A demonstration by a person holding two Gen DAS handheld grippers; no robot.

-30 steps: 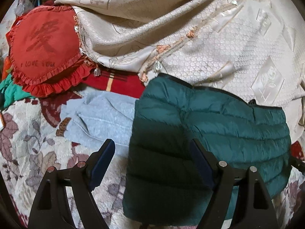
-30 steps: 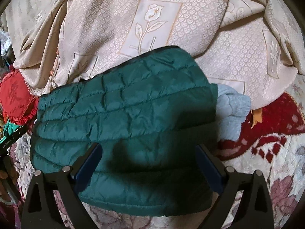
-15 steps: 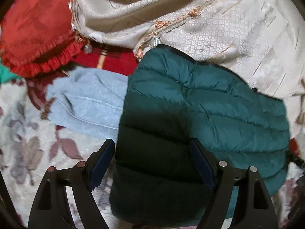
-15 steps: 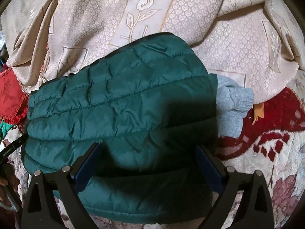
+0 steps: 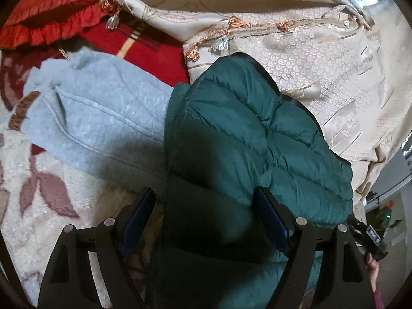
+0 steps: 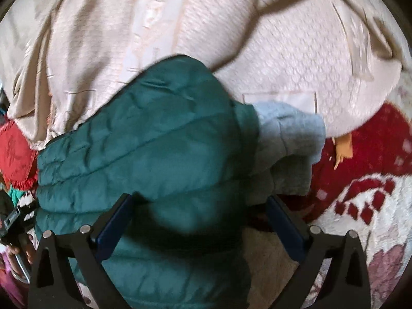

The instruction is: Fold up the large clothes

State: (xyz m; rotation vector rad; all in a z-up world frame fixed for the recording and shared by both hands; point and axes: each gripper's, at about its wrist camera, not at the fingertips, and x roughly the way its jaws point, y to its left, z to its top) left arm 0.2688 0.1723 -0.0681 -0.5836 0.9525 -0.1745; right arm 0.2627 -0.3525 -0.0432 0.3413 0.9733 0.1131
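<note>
Closer in than 1 s ago, both cams: green puffer jacket (image 5: 257, 149) now fills more of each view, far end looks bunched up vs lying flat before. Left gripper (image 5: 206, 216) open, straddling jacket's near edge; right gripper (image 6: 199, 219) open too, above its other end, right-cam view blurred. Nothing pinched yet. Prob. lining up grab for next fold. Jacket on floral blanket (image 5: 33, 206), partly over grey sweater (image 5: 97, 118), against beige cover (image 5: 334, 77). No containers seen.
</note>
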